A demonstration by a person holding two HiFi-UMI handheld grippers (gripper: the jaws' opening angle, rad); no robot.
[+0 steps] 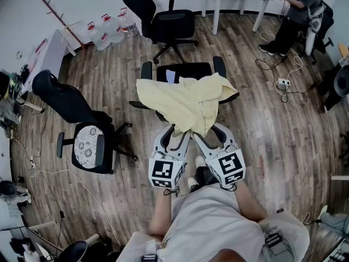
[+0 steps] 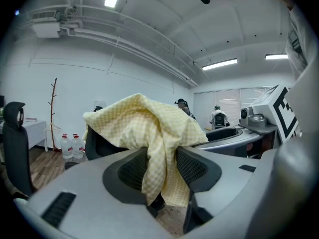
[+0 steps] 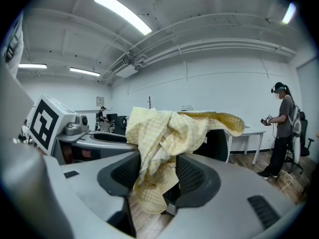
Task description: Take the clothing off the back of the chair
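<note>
Seen from above, an office with a wood floor. At far left stands a spare chair (image 1: 87, 143) with a patterned seat pad, well apart from the work. In the middle, a black chair (image 1: 188, 70) on castors faces away from the person, and a pale yellow checked garment (image 1: 188, 102) lies draped over the top of its back, with one bunched end hanging down on the person's side. The left gripper (image 2: 162, 171) points nearly level at that hanging end. Its jaws stand fairly wide, yet they are closed on a thick fold of the fabric, which fills the gap from pad to pad. Just beside it, the right gripper (image 3: 157, 176) has hold of the same bunch in the same way, its jaws also wide and packed with cloth. At far right a second person (image 1: 297, 10) stands by a white table, and a power strip (image 1: 282, 83) with cables lies on the floor. The garment has not yet left the chair; most of it rests on the back and spreads towards both armrests. The likely trouble is a straight pull towards the person: the far edge could catch on the top of the back or on an armrest, and the chair might roll or lean along with it. Both grips sit on one loose bunch near the hem, so a sharp tug could slide the fabric out of the pads, or an uneven pull could twist it around the back.
</note>
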